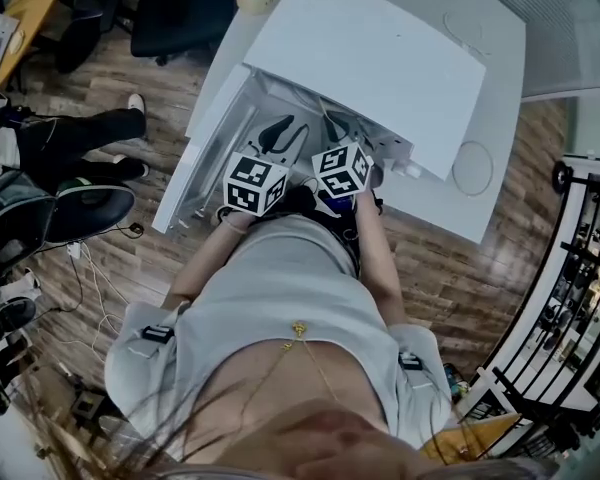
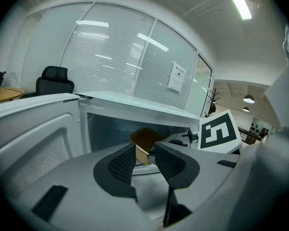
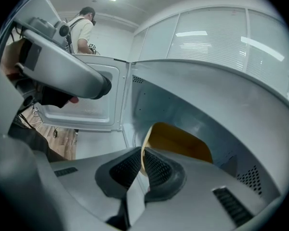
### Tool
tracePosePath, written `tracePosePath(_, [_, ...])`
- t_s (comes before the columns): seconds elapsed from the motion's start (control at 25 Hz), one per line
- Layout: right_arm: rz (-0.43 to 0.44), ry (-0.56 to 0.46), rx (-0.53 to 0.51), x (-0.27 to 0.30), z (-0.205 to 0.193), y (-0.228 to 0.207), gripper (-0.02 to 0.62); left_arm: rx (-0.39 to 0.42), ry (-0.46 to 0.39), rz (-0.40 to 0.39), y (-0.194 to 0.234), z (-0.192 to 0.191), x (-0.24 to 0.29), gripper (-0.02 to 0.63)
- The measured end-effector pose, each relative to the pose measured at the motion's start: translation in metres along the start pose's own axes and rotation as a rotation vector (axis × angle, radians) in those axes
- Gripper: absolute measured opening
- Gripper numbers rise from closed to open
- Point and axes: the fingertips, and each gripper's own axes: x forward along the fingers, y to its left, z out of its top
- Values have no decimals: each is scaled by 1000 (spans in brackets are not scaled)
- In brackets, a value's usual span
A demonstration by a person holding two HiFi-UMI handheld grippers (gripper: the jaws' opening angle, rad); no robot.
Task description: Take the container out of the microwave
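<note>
Container (image 3: 176, 143) pinched inside microwave (image 1: 380, 58).
Right tongs (image 3: 141, 160) are clamped on the container's near rim; left tongs (image 2: 145, 154) stand apart, gripping nothing, the container just ahead of their tips and the right tongs close beside.

An office, by the look of it — past the jaws of the left gripper (image 2: 143, 151) stands a glazed partition (image 2: 120, 52) with blinds and a posted notice (image 2: 176, 77). Left of them is a black office chair (image 2: 54, 81) at a wooden desk (image 2: 5, 94) — strip lights (image 2: 242, 5) above, plank floor (image 1: 180, 258) below.
</note>
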Motion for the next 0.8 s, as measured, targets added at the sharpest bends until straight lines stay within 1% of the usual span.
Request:
tracePosePath(0.4, [41, -16, -34, -7, -2, 10, 32, -39, -41, 61, -1, -3, -12, 123])
tracePosePath(0.8, [35, -5, -26, -11, 3, 26, 32, -34, -44, 35, 5, -5, -22, 123])
